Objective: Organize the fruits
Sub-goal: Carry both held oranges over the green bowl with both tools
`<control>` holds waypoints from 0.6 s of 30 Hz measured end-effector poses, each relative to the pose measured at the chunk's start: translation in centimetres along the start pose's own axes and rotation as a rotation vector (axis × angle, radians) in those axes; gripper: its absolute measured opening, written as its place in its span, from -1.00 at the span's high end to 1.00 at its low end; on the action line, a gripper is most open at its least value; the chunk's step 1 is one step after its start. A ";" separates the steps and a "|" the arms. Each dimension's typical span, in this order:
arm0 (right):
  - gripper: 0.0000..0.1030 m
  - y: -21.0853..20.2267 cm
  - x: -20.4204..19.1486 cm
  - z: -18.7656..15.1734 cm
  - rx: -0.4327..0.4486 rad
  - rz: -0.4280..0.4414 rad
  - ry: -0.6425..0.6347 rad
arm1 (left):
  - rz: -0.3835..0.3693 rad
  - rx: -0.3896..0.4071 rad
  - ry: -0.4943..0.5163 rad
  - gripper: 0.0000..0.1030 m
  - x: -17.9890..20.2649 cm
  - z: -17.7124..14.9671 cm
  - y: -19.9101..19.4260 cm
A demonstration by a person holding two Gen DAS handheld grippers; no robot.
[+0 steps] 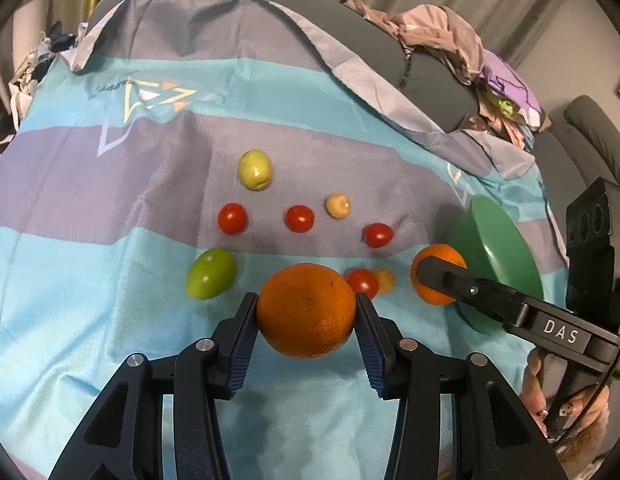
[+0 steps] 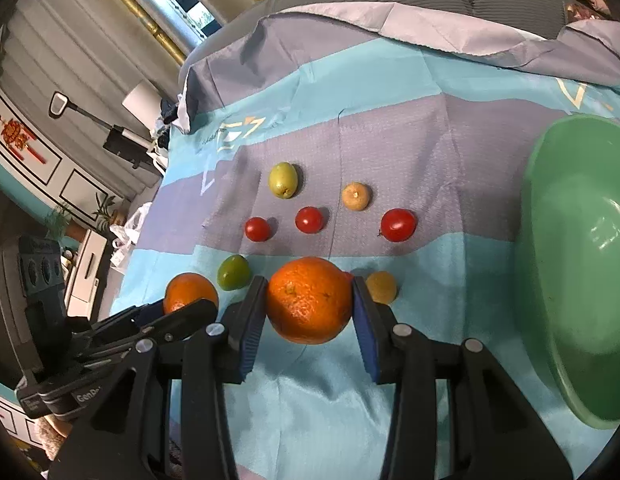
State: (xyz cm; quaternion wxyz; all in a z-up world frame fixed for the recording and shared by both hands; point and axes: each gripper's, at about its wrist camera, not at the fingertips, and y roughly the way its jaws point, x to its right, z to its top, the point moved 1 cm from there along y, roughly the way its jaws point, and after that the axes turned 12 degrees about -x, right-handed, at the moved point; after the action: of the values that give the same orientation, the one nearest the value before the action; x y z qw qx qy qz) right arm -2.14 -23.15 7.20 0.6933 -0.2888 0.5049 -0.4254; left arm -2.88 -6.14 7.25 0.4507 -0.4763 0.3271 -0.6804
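Each gripper pinches one orange. Left gripper (image 1: 306, 312) holds the left-hand orange (image 1: 306, 310) pad to pad at the fruit's widest part; right gripper (image 2: 310, 304) holds the right-hand orange (image 2: 310, 300) the same way. Both fruits appear lifted just clear of the striped cloth (image 1: 110, 320), though the clearance is hard to judge.

Green bowl (image 2: 549, 220) lies at 3 o'clock of the right-hand orange, tilted, mouth towards the fruit, empty where visible.

Loose fruit on the cloth, from the left wrist view: green fruit (image 1: 211, 274) at 9 o'clock of the held orange; three red tomatoes (image 1: 232, 218) in a row around 12; yellow-green fruit (image 1: 255, 169) beyond them; small yellow fruit (image 1: 338, 206) near 1; a fourth tomato (image 1: 361, 282) and another yellow fruit (image 1: 385, 280) just beside the right pad.

Risks (judgement): round peel on narrow pads could roll out if a wrist twists. The two grippers work close together and may collide. The tilted bowl may rock or spill a dropped orange.

Unclear: fourth tomato mostly hidden behind the orange in the right wrist view; bowl's far rim cut off; contact underneath the oranges not visible.
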 end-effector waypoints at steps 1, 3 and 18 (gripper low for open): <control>0.18 -0.3 0.1 0.0 0.008 0.003 -0.001 | 0.000 0.004 0.003 0.08 0.3 0.0 -0.1; 0.18 -1.0 0.2 -0.2 0.024 0.006 0.002 | 0.017 0.018 0.019 0.08 0.9 0.1 -0.4; 0.18 -8.1 3.2 -1.0 0.186 0.023 0.057 | -0.013 0.073 0.140 0.08 8.4 1.1 -0.3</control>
State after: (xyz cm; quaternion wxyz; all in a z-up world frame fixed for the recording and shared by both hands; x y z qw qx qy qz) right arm -5.06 -29.76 12.18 0.7074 -0.2052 0.4858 -0.4705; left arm -3.11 -13.80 10.82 0.4395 -0.4131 0.3297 -0.7263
